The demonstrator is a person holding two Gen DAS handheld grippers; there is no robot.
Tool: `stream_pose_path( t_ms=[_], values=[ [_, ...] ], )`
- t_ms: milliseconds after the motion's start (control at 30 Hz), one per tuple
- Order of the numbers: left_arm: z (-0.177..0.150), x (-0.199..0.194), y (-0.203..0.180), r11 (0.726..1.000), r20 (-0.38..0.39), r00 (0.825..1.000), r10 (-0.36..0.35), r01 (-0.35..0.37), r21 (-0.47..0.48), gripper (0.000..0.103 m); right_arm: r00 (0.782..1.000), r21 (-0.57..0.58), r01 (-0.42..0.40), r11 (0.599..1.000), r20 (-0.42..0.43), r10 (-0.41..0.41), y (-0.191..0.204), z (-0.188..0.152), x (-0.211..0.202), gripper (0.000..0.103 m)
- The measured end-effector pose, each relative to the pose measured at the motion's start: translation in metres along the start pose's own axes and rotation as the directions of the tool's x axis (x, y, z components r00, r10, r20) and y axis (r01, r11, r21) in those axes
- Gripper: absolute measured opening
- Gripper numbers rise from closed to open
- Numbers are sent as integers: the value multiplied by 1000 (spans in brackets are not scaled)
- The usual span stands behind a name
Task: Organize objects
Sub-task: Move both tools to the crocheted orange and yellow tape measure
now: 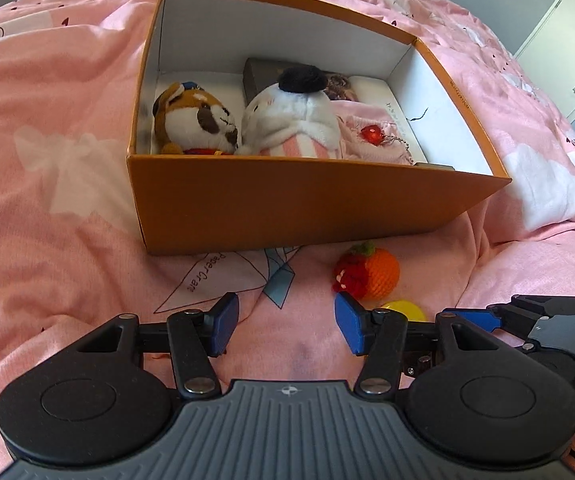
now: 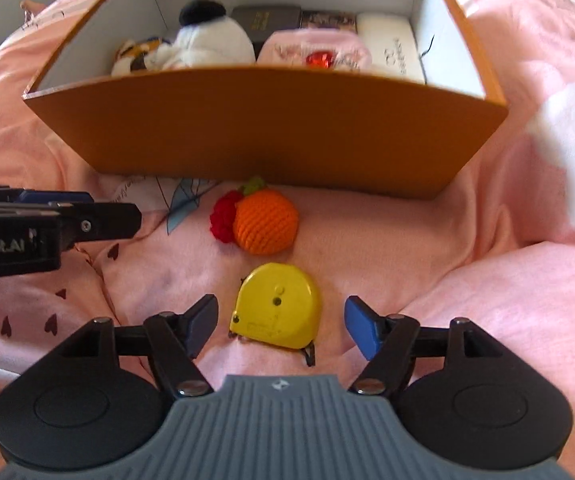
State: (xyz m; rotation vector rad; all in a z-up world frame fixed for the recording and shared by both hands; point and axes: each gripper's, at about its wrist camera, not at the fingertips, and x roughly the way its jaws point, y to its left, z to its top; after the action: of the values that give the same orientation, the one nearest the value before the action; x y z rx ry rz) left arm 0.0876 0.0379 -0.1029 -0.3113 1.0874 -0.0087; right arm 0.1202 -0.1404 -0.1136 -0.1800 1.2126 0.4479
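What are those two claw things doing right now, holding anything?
Left gripper: open, holding nothing, only pink bedding between its fingers.
Right gripper: open, holding nothing; the yellow tape measure lies between its fingers, not gripped.

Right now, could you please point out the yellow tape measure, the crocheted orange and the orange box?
yellow tape measure [image 2: 276, 306]: right wrist view, flat face of the case.
crocheted orange [image 2: 265, 224]: right wrist view, middle of the ball.
orange box [image 1: 287, 200]: left wrist view, near outer wall.
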Motion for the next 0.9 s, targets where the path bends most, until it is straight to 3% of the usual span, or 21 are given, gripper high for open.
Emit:
stream_pose_path(
  t_ms=[267,433,767,833,900],
  values=[
    [-1,3,1,1000,-20,1000,-7,6,-8,63,998,16,-15,1000,-54,16,-3,0,17,72],
    [0,5,2,1000,-24,1000,-9,9,-10,63,997,-3,-16,1000,-71,16,0,-1,24,62],
    [1,6,7,998,-19,999,-48,47,-37,63,999,-11,-15,1000,-29,15,0,-4,12,57],
    [2,6,8,997,-12,998,-62,61,-41,63,1000,-19,15,1000,5,-15,0,-1,4,32],
    [4,6,7,996,-7,997,-75,75,-44,63,1000,-3,-13,1000,21,13,-4,3,-4,25]
  ],
)
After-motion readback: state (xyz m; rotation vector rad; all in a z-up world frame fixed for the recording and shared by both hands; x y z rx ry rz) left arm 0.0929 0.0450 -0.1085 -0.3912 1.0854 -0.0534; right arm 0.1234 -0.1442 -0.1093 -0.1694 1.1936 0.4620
